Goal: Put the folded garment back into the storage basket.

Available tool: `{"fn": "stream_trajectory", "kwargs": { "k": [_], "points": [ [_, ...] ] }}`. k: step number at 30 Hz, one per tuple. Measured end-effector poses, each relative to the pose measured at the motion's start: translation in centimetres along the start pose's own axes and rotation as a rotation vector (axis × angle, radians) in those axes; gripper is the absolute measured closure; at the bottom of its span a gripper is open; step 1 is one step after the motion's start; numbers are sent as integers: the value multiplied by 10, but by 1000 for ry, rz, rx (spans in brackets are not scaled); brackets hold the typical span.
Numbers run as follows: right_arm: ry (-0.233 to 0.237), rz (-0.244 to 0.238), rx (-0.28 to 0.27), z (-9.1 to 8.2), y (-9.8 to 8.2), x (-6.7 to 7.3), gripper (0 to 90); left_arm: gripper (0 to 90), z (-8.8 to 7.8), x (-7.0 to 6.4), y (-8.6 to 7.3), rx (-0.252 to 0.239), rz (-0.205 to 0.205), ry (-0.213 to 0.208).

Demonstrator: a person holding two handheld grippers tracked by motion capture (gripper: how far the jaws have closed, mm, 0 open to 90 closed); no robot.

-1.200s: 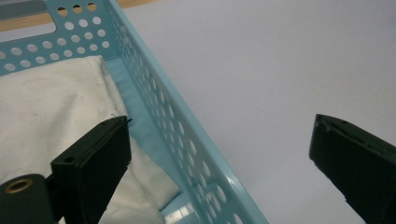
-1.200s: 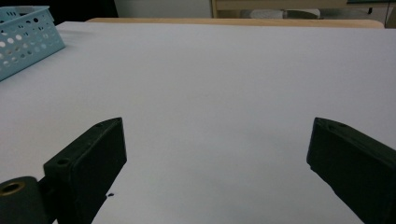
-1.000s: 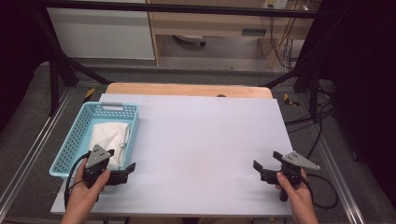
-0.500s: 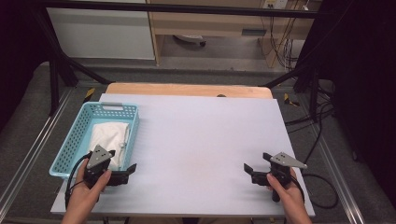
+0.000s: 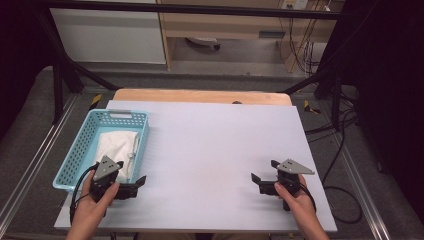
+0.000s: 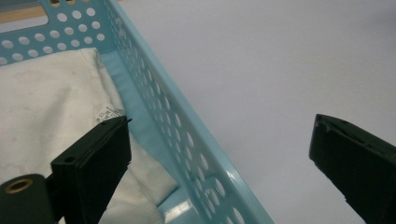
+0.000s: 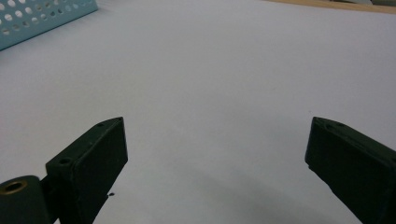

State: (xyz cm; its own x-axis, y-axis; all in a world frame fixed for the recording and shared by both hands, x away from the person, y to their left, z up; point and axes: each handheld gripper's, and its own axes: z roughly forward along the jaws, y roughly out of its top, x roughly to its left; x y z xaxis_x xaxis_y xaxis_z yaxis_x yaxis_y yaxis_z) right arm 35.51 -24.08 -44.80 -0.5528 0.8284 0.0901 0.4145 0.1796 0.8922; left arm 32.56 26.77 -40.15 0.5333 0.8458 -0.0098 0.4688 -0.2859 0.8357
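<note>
- The white cloth (image 5: pixel 117 150) lies folded in the blue basket (image 5: pixel 80 145) at the table's (image 5: pixel 210 150) left side; nothing has been lifted out, so the work looks barely begun.
- The left tool (image 5: pixel 131 183) sits at the basket's near right corner, jaws wide and holding nothing. In the left gripper view one jaw hangs over the cloth (image 6: pixel 46 107) inside the basket, the other over bare table outside the basket wall (image 6: pixel 187 140).
- The right tool (image 5: pixel 264 181) rests low over the table's right side, well apart from the basket, jaws wide and empty; its own view has only a corner of the basket (image 7: pixel 42 18) far off.
- Left to do, as I judge it: bring both jaws onto the cloth, grip it and take it out.
- Hard to tell: what kind of cloth it is; a small label (image 6: pixel 108 113) shows at its edge, print unreadable. The basket's near end is hidden behind the left hand (image 5: pixel 95 207).
</note>
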Motion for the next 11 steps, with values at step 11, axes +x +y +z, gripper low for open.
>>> {"fn": "stream_trajectory", "kwargs": {
  "k": [11],
  "points": [
    [47, -48, -36, 2, 2, 15, 64, 63, 0, -9, 5, -33, 4, -11]
  ]
}}
